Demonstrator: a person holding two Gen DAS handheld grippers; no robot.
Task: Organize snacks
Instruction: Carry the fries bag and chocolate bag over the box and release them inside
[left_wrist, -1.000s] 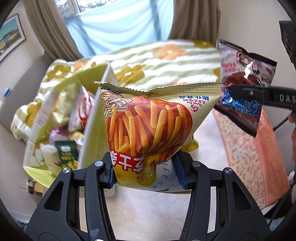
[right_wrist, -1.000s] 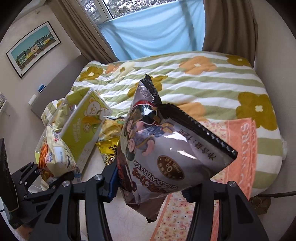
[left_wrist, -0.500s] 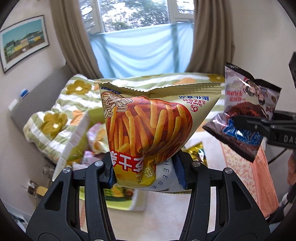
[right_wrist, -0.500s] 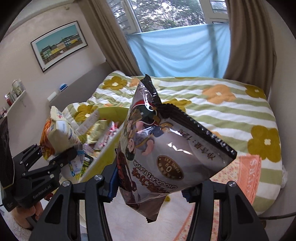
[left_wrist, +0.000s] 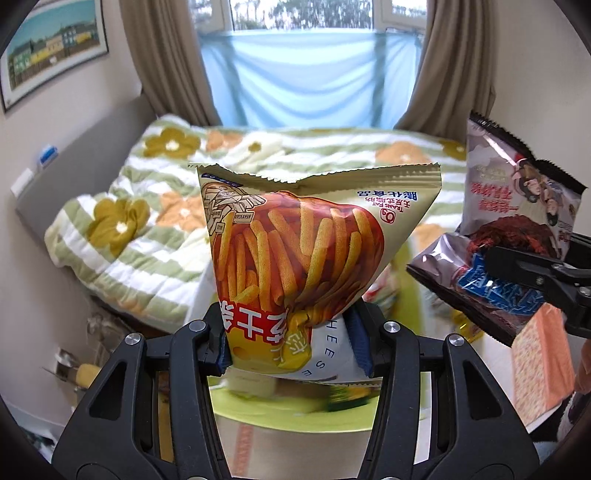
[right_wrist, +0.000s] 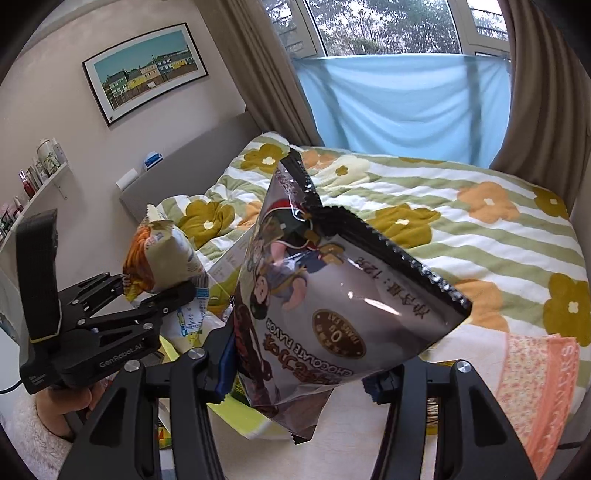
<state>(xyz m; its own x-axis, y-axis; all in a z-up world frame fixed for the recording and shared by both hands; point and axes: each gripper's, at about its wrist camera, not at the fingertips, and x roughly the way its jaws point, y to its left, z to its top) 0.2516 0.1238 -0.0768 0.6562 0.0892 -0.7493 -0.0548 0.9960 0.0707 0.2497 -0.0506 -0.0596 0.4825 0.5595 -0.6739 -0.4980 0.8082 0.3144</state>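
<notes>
A bag of cheese sticks (left_wrist: 295, 254) is being clamped at its lower end by the left gripper (left_wrist: 291, 339), above a blurred green box (left_wrist: 295, 417) of snacks. To its right, a chocolate snack bag (right_wrist: 332, 306) is being pinched by the right gripper (right_wrist: 299, 373). Both bags are being held in the air, with a flowered quilt (right_wrist: 461, 221) lying beyond them.
</notes>
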